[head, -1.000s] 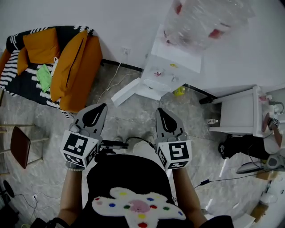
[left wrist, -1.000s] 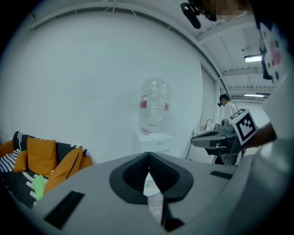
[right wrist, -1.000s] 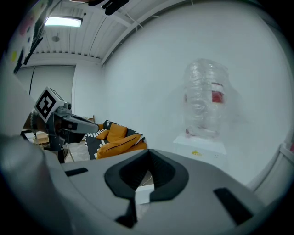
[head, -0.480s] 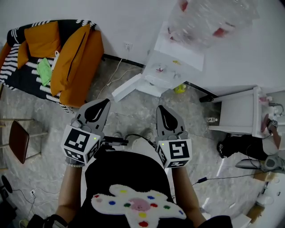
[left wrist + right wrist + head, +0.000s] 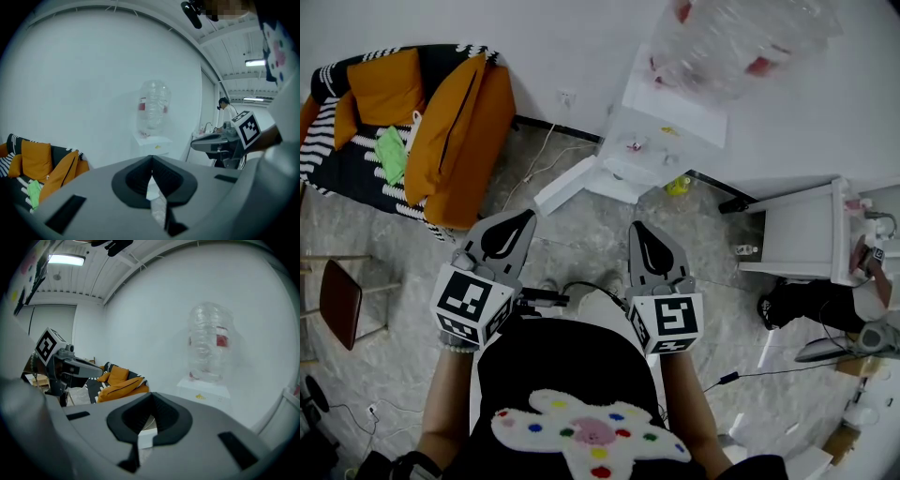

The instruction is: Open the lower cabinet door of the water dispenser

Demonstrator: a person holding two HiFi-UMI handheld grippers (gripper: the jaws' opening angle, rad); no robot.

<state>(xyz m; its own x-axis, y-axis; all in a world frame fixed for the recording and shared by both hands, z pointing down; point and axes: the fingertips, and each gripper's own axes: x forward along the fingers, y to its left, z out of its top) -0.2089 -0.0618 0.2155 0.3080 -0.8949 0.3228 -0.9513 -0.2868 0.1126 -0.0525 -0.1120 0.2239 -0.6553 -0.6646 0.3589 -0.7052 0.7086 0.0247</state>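
While both tools hang close to the body and well short of the target, the step in hand reads as approach, or as a check of the result. Nearest hazard: a black cable (image 5: 581, 289) on the floor by the feet, so step over it before closing in. Further out, a white panel, taken to be the lower cabinet door (image 5: 567, 190), angles away from the base of the water dispenser (image 5: 661, 141) toward the left. Judged from above it already stands swung out, but the hinge side cannot be made out. If more swing is wanted, catch the free edge with one closed tip and draw it along its arc about the hinge. Do not pull straight back, because the bottle (image 5: 731, 42) on top probably makes the unit top-heavy and a hard tug could rock it. Keep the second tool free to steady the dispenser body. The left hand-held gripper (image 5: 523, 217) has its jaws fully together, with nothing pinched and nothing touched. The right hand-held gripper (image 5: 637, 232) is likewise closed and empty. Floor and the white panel show only through the notch behind the pads, well apart from them. The dispenser stands against the far wall, ahead of both tools.
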